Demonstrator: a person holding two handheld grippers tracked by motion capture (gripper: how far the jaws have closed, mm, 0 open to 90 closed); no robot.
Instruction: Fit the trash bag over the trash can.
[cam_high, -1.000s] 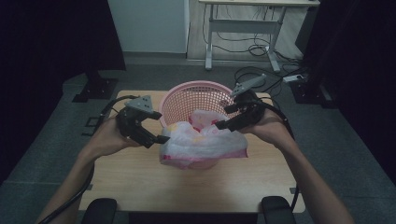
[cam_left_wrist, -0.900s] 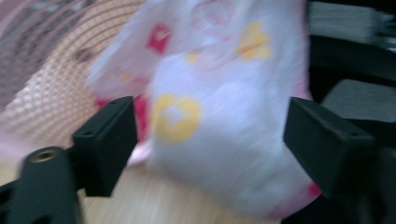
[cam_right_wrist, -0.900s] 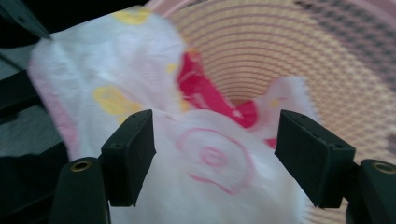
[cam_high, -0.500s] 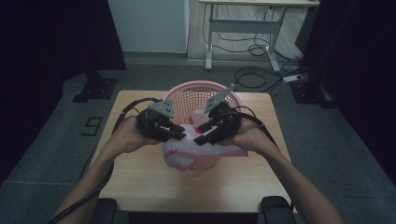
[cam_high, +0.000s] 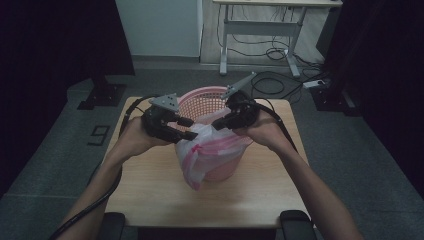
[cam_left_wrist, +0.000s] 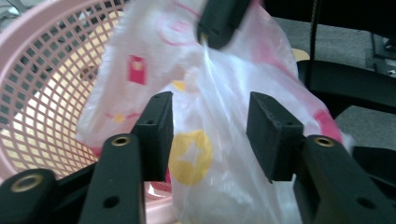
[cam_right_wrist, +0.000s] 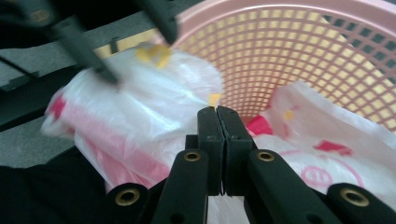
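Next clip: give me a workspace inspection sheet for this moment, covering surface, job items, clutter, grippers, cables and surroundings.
Surface: wooden table, bare around the job's things.
Job's things: pink basket at the table's far side; white and pink plastic bag draped over its near rim and hanging down its front.
Clutter: nothing seen.
Grippers: left gripper has its jaws apart with bag film between them, having just been opening; whether the pads press the film cannot be told. Right gripper has just closed, jaws together on the bag.
Cables: black cable trails along the left forearm; loose cables on the floor behind.
Surroundings: grey floor, white desk behind, dark curtains.
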